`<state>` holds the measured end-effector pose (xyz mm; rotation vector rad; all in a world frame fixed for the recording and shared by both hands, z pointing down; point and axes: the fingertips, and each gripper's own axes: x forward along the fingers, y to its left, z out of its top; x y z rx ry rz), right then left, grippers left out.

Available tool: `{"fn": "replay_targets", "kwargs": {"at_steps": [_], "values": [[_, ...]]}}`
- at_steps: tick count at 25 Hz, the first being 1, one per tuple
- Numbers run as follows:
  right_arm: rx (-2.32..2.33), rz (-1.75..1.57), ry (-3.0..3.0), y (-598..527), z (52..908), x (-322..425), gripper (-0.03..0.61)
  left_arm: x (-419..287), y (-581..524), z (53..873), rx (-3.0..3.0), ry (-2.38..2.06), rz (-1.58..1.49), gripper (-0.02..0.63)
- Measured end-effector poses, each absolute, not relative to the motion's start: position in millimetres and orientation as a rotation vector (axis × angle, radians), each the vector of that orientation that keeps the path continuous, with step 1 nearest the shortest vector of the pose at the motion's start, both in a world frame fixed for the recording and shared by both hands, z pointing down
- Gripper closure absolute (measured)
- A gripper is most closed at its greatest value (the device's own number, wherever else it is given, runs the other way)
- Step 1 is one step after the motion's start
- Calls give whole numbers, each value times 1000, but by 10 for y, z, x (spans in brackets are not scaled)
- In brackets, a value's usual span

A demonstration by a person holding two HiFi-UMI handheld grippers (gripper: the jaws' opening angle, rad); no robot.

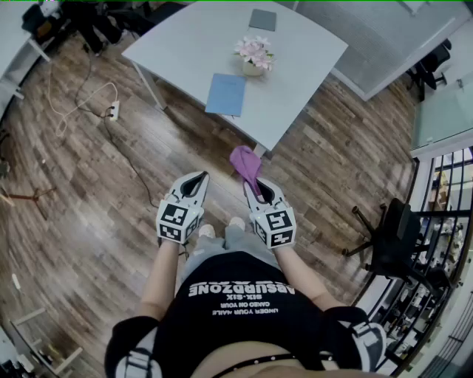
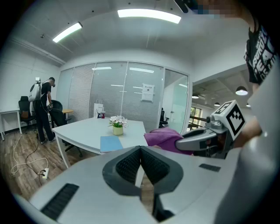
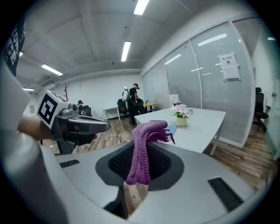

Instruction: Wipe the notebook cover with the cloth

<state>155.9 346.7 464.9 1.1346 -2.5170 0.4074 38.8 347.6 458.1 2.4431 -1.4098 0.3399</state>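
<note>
A blue notebook (image 1: 226, 94) lies flat on the white table (image 1: 185, 44), near its front edge; it also shows as the notebook (image 2: 111, 143) in the left gripper view and is partly hidden in the right gripper view. My right gripper (image 1: 258, 187) is shut on a purple knitted cloth (image 1: 245, 165), which stands up between its jaws as the cloth (image 3: 144, 146). My left gripper (image 1: 194, 184) is shut with nothing in it, seen close up as the left gripper (image 2: 140, 162). Both grippers hang over the wooden floor, short of the table.
A pot of pink and white flowers (image 1: 254, 56) stands on the table behind the notebook, and a grey pad (image 1: 262, 20) lies at its far edge. A power strip with cable (image 1: 112, 111) is on the floor at left. A black office chair (image 1: 388, 236) stands at right. A person (image 2: 43, 109) stands far off.
</note>
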Motion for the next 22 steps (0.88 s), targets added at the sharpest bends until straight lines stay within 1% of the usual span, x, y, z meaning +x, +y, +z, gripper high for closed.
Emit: {"fn": "replay_targets", "kwargs": {"at_steps": [6,13,18,22], "values": [[1114,395,-2509,3415,4739,1709,495,441,3439,4590,2424,-1457,322,597],[1102,380,-2524,3215,4802,1694,495,415,3357,4796,2360,-1465,307,597],[1102,401,-2478,2836,4961,1626,495,254,3011,4926,2334,-1466,310,597],[1125,409,-2456,2357,5013,1405,495,-58,2541,5016,2317,-1459,318,597]]}}
